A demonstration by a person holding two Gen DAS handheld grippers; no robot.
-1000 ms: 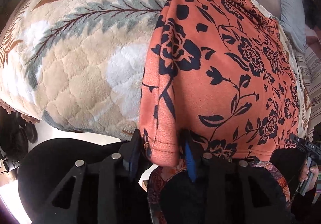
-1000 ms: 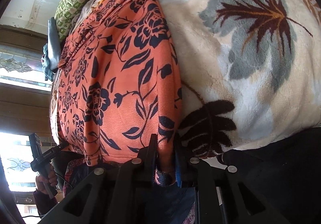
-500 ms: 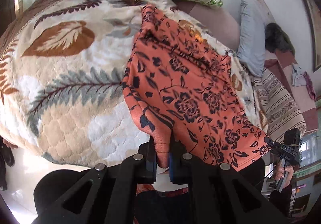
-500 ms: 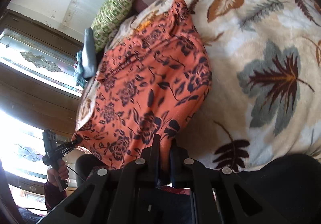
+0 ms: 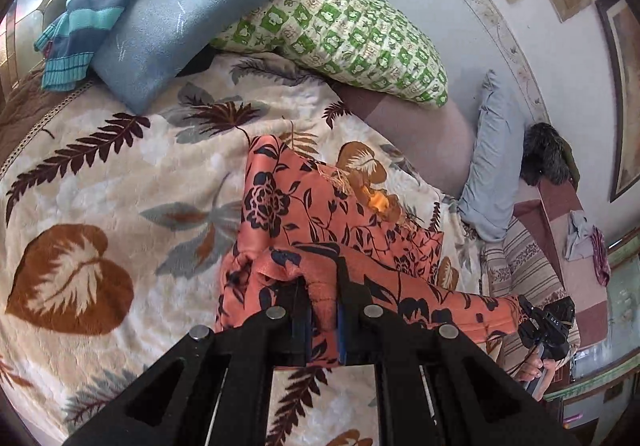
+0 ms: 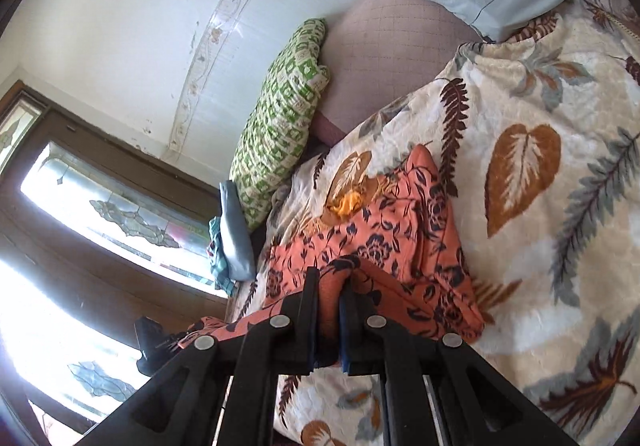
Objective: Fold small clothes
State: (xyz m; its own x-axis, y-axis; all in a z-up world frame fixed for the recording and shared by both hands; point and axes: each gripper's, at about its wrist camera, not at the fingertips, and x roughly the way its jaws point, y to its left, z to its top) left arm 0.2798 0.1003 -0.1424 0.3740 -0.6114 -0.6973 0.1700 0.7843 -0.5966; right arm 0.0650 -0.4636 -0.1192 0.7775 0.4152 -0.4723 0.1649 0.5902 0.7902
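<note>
You hold the orange floral garment (image 5: 344, 230) by its near hem, lifted over the leaf-patterned blanket (image 5: 100, 182), presumably to carry that edge toward the far end; your left gripper (image 5: 322, 310) and right gripper (image 6: 329, 320) each pinch cloth tight; only the left view shows the striped knit (image 5: 80, 18) far left.

Each claw (image 5: 322, 310) (image 6: 329, 320) is matte black plastic with cut-out arms, round silver screws and blue pads.
</note>
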